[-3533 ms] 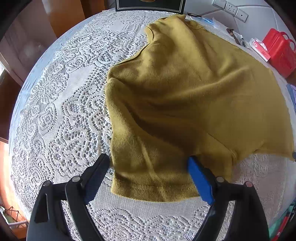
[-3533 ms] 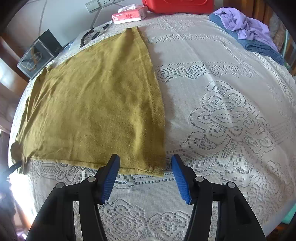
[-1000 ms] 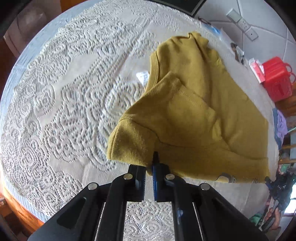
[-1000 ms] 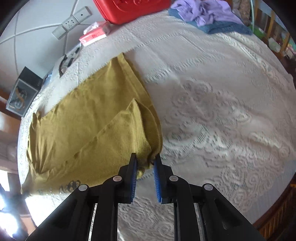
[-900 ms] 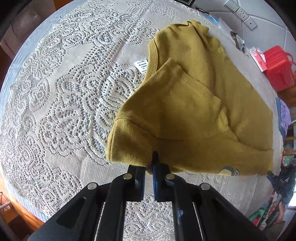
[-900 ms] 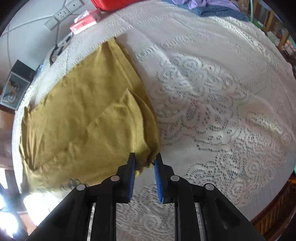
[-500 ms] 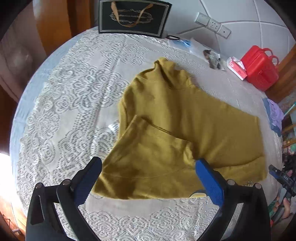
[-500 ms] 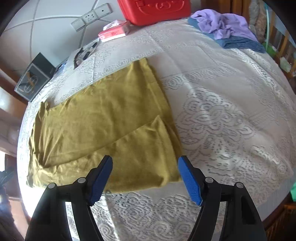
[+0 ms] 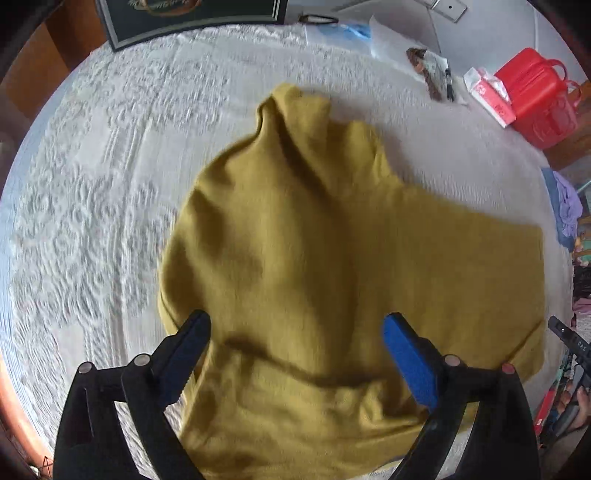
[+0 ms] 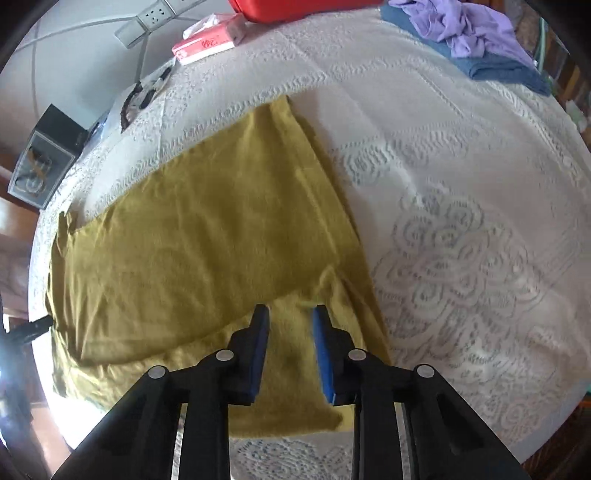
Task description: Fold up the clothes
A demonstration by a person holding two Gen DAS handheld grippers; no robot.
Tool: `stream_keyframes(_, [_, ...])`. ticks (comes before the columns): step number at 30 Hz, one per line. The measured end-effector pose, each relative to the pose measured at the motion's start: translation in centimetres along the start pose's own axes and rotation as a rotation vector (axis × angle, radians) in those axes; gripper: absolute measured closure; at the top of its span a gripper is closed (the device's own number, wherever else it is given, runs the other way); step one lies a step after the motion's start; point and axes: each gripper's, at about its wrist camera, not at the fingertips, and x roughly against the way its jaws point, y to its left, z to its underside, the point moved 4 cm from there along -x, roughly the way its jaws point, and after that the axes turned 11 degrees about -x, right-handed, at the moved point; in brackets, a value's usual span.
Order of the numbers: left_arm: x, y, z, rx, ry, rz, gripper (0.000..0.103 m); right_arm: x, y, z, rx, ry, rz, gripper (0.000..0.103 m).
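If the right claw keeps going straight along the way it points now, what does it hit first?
Most likely the mustard shirt: the right claw, its jaws closing with nothing pinched yet, points down at the folded-over flap near the shirt's edge. The lace tablecloth lies beneath. Depth is hard to judge.

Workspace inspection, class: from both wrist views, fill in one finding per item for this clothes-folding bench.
Surface: white lace tablecloth.
Job's things: mustard shirt lying partly folded.
Clutter: red box, tissue pack, purple and blue clothes, dark gift bag.
Grippers: left tool wide above the shirt, nothing pinched, jaws closing; right tool closing over the folded edge.
Cables: nothing seen.
Surroundings: wall socket strip.
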Motion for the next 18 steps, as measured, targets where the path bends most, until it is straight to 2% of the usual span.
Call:
stream_keyframes(4, [-1.2,1.4,-7.8,0.021,0.021,0.034,0.007,-0.4,2.3,-6.3,-0.011,-0.019,-0.01,0.059])
stream_keyframes(6, [-2.2,2.1,-10.9,0.038,0.044,0.05,0.007,-1.2,3.4,-9.2,-0.022,0.002,-0.011,0.058])
stream_keyframes(9, [-4.0,2.8,-12.9,0.03,0.084,0.026,0.01,-2.4,4.6,-12.6,-0.023,0.043,-0.002,0.058])
stream_keyframes(10, [-4.6,2.8,-13.5,0.028,0.1,0.02,0.018,-2.9,4.9,-13.4,-0.022,0.061,0.01,0.058])
stream_keyframes(13, [-6.0,2.5,-14.4,0.018,0.15,0.021,0.028,-4.3,5.1,-15.2,-0.015,0.1,0.06,0.058])
stream_keyframes(18, [-7.5,1.4,-13.9,-0.063,0.188,-0.074,0.031,-6.7,6.1,-16.1,-0.014,0.132,0.084,0.058])
